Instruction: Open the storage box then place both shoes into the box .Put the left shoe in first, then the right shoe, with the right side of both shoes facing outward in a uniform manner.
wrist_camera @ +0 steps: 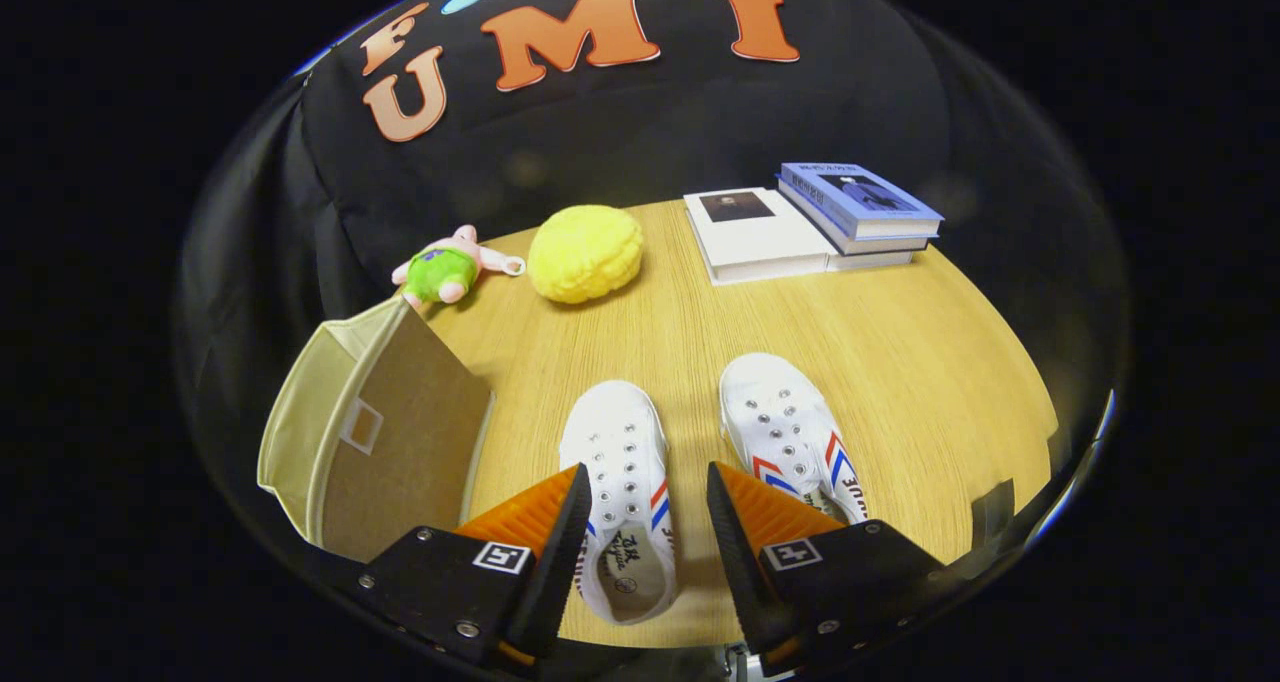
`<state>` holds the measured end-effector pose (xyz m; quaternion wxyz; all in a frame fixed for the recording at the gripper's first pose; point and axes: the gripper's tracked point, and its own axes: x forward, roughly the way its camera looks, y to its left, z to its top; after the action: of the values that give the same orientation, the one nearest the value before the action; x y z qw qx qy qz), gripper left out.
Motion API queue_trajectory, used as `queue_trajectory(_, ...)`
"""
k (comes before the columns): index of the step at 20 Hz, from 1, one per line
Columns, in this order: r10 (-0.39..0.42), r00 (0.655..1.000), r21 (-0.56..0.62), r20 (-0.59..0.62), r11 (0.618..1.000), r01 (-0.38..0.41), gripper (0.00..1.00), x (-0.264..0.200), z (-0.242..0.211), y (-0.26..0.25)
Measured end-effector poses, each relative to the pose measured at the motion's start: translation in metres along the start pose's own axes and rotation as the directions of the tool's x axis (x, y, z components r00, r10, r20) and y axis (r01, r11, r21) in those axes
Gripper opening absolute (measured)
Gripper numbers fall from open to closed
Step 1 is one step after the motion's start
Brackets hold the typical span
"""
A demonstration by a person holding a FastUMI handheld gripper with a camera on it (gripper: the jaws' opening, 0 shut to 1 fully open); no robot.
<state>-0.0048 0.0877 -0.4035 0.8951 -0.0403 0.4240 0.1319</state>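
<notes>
- Wooden table [900, 362] fills the frame's middle.
- Beige box [380, 432] at lower left.
- Two white shoes [620, 462] [785, 422], lower centre.
- Plush toy [445, 270] and yellow ball [585, 252], upper left.
- Books [810, 227], upper right.

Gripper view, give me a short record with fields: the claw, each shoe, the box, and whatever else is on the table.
claw: open, fingers either side of the left shoe, not pressing it
left shoe: white, between the fingers, toe pointing away
right shoe: white, beside the left shoe, partly behind one finger
box: beige fabric, lid shut, beside the left shoe
table: wood
far side: plush toy, yellow cushion, books
</notes>
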Motion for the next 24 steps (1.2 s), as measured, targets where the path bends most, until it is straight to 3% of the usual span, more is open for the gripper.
queue_trajectory(8,0.078,0.987,0.063,-0.137,0.996,-0.070,0.50,0.041,-0.043,0.000)
queue_trajectory(11,0.129,0.976,0.086,-0.175,0.990,-0.115,0.48,0.044,-0.049,0.008)
queue_trajectory(14,0.123,0.966,0.045,-0.226,0.992,-0.115,0.47,0.047,-0.063,0.008)
queue_trajectory(19,0.171,0.953,0.088,-0.250,0.984,-0.153,0.47,0.050,-0.065,0.007)
queue_trajectory(20,0.193,0.948,0.110,-0.254,0.979,-0.169,0.42,0.050,-0.065,0.011)
queue_trajectory(22,0.182,0.953,0.108,-0.242,0.981,-0.160,0.23,0.049,-0.063,0.010)
queue_trajectory(24,0.179,0.960,0.101,-0.216,0.982,-0.161,0.13,0.048,-0.061,0.008)
